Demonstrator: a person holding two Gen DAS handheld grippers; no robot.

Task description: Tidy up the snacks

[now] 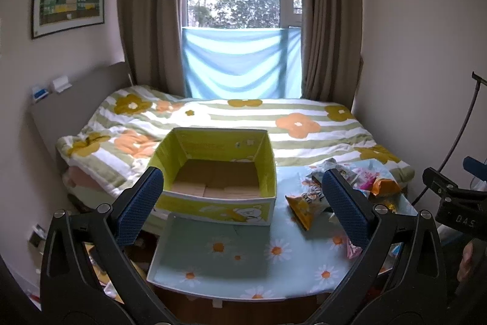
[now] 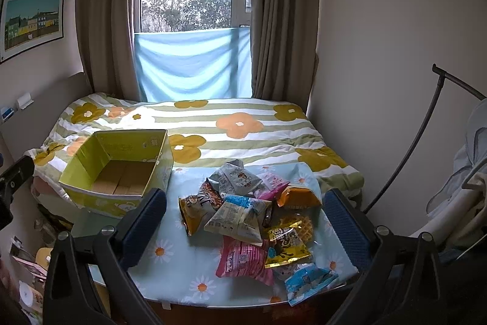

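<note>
Bedroom setup with a daisy-print table (image 2: 170, 258) against the bed: empty yellow box (image 2: 118, 172) sits left of the snack pile (image 2: 246, 221), presumably ready for loading, with left gripper (image 1: 243, 203) and right gripper (image 2: 246, 221) jaws spread wide, holding nothing.

One box (image 2: 117, 172) stands on one table (image 2: 170, 264), beside a heap of about ten snack packets (image 2: 243, 218); the overlap hides the exact count. Among them show two pink (image 2: 243, 261), two blue-and-white (image 2: 307, 282), two grey (image 2: 236, 177) and roughly four yellow or orange (image 2: 296, 197).
</note>
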